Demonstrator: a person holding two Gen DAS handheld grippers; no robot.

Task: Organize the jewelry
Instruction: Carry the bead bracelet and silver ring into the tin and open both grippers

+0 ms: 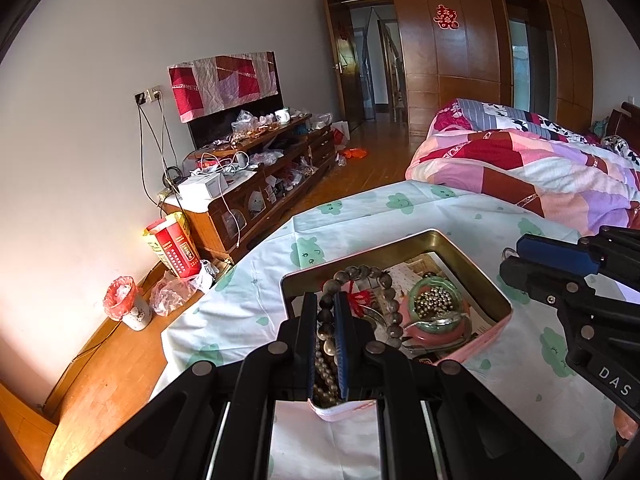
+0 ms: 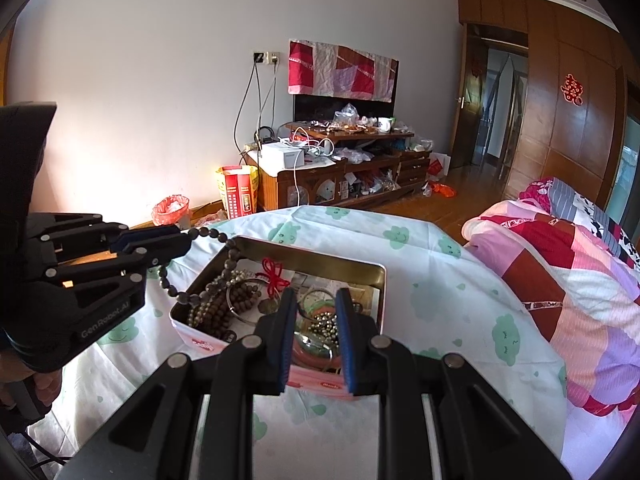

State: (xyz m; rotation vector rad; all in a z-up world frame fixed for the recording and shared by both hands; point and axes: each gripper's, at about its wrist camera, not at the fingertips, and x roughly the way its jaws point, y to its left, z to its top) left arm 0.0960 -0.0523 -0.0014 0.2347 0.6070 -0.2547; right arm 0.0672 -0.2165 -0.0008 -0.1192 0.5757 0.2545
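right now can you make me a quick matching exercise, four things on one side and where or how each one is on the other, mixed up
Things:
1. left gripper
2. right gripper
3. tin
4. green bangle

States:
A. lying inside the tin
B. open, empty, above the tin's near edge
C. shut on the bead string
D. on the sheet, lid off

Pairs: 1-C, 2-B, 3-D, 4-A

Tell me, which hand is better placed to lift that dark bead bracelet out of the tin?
Left. The left gripper is shut on the dark bead bracelet; the right gripper hovers open above the tin.
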